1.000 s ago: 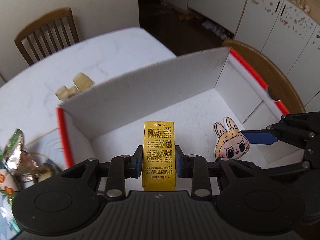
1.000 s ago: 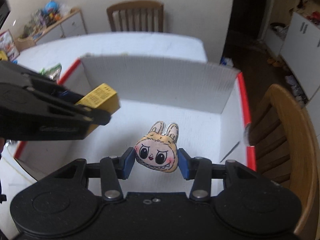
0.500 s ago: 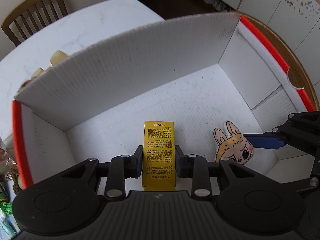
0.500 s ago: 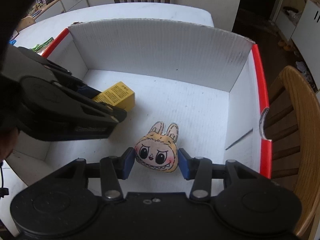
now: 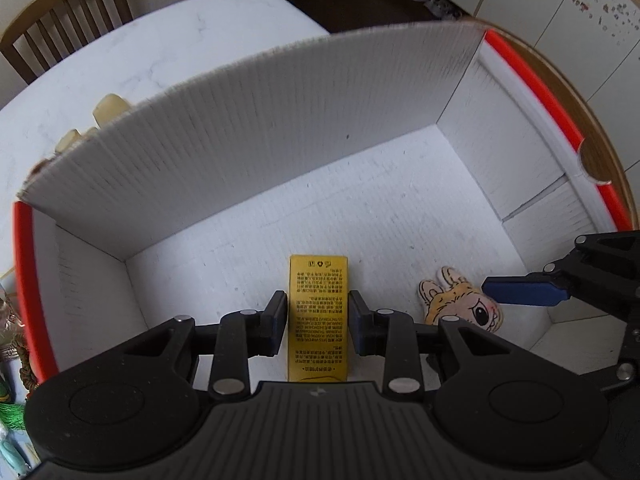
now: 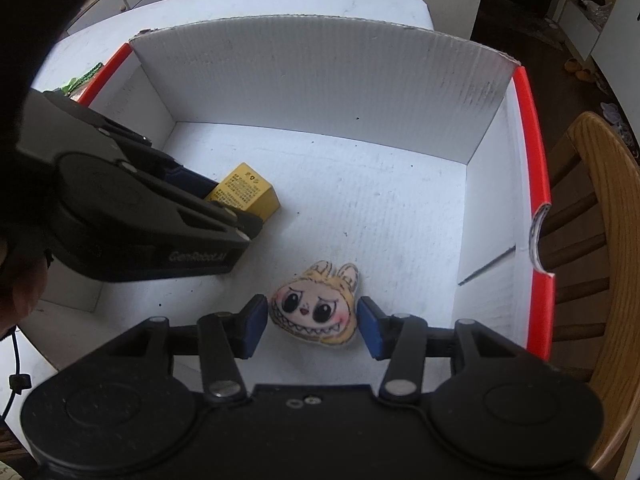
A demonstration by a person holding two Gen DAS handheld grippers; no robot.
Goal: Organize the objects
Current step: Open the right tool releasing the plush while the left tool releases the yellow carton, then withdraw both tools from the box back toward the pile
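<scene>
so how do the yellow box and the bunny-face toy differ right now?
The yellow box is a rigid printed carton; the bunny-face toy is flat and soft-looking. The left gripper clamps the box; the right gripper is opening, gaps beside the toy. Both are inside the white bin.

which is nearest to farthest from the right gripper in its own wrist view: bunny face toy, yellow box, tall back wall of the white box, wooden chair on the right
From the right gripper, whose jaws are opening:
1. Bunny face toy, between the fingers on the box floor.
2. Yellow box, ahead to the left, in the left gripper.
3 and 4. Back wall, straight ahead, and wooden chair, outside the box on the right: too close to call.
</scene>
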